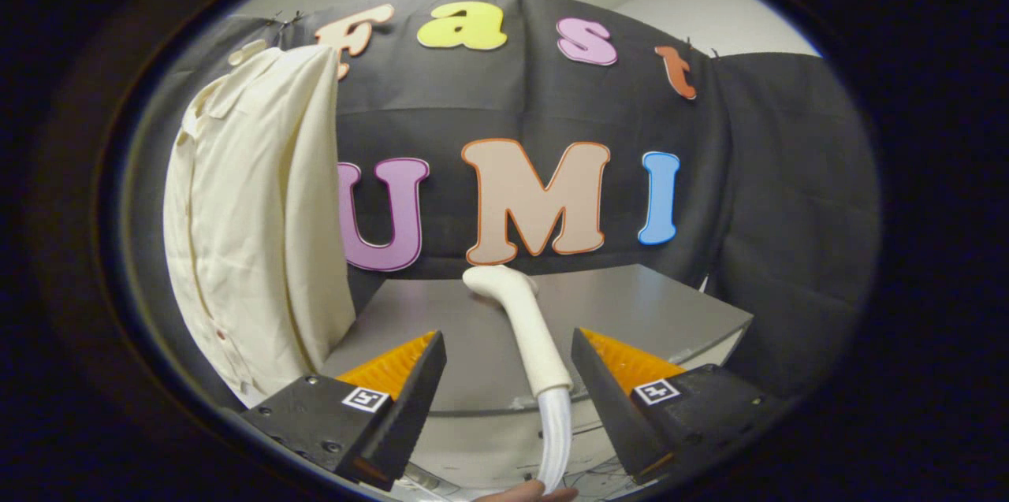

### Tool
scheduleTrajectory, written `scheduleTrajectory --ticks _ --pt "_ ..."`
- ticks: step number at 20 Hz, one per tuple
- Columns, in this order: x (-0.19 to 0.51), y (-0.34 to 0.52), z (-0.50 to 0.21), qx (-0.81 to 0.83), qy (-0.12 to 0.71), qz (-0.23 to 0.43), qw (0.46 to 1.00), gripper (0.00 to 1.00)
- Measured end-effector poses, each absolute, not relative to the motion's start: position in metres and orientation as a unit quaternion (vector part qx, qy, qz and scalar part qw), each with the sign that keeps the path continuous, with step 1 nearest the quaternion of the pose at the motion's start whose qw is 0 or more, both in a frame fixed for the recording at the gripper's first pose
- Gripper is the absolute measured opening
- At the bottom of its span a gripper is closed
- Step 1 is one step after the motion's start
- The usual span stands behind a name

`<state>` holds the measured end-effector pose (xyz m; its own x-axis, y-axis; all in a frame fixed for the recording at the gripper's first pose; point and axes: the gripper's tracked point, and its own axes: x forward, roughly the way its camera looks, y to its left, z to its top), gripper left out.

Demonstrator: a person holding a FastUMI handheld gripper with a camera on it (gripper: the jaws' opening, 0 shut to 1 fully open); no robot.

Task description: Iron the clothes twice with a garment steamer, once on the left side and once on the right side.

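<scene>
Where the black cloth wall (772,195) spans the back of the booth, a cream button-front shirt (252,218) hangs in the left part of the frame, its collar at the upper left and its hem reaching down beside the left finger. It hangs in front of the wall and overlaps the left end of the counter.

Grey counter (631,313) sits at lower centre, its front edge crossing behind the fingers.

Garment steamer (524,321): white, lying on the counter at centre frame, head near the back of the counter close to the wall, handle running toward the camera. A translucent white hose (557,435) leaves the handle end, drops past the counter's front edge and runs to the bottom of the frame.

Hand-held gripper (508,360): fingers spread wide, released, one each side of the steamer handle, neither touching it. The handle end lies between the fingers, nearer the right one.

A small part of a hand (524,492) shows at bottom centre, at the hose's lower end.
</scene>
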<state>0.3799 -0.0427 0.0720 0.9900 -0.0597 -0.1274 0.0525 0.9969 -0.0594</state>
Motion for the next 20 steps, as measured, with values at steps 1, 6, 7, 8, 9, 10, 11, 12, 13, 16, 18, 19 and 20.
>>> scheduleTrajectory --ticks 1,6,7,8,9,10,11,12,13,16,18,19,20 --pt "0.395 -0.042 0.071 -0.018 0.072 -0.021 0.997 0.98" --pt "0.455 -0.053 0.058 -0.012 0.149 -0.018 0.989 0.97" --pt "0.463 -0.053 0.051 -0.018 0.166 -0.017 0.986 0.97" --pt "0.471 -0.051 0.047 -0.019 0.184 -0.009 0.983 0.97" --pt "0.479 -0.046 0.042 -0.021 0.204 0.004 0.979 0.97" --pt "0.488 -0.047 0.04 -0.028 0.215 0.003 0.976 0.97" --pt "0.496 -0.049 0.036 -0.034 0.224 -0.002 0.974 0.97" --pt "0.505 -0.049 0.032 -0.035 0.23 -0.003 0.972 0.95" --pt "0.512 -0.051 0.028 -0.033 0.247 -0.006 0.968 0.95" --pt "0.519 -0.062 0.008 -0.033 0.309 -0.03 0.95 0.86" --pt "0.53 -0.064 0.004 -0.014 0.315 -0.045 0.948 0.69" --pt "0.52 -0.066 0.009 -0.009 0.329 -0.051 0.943 0.62" --pt "0.52 -0.065 0.009 -0.014 0.33 -0.05 0.943 0.55"
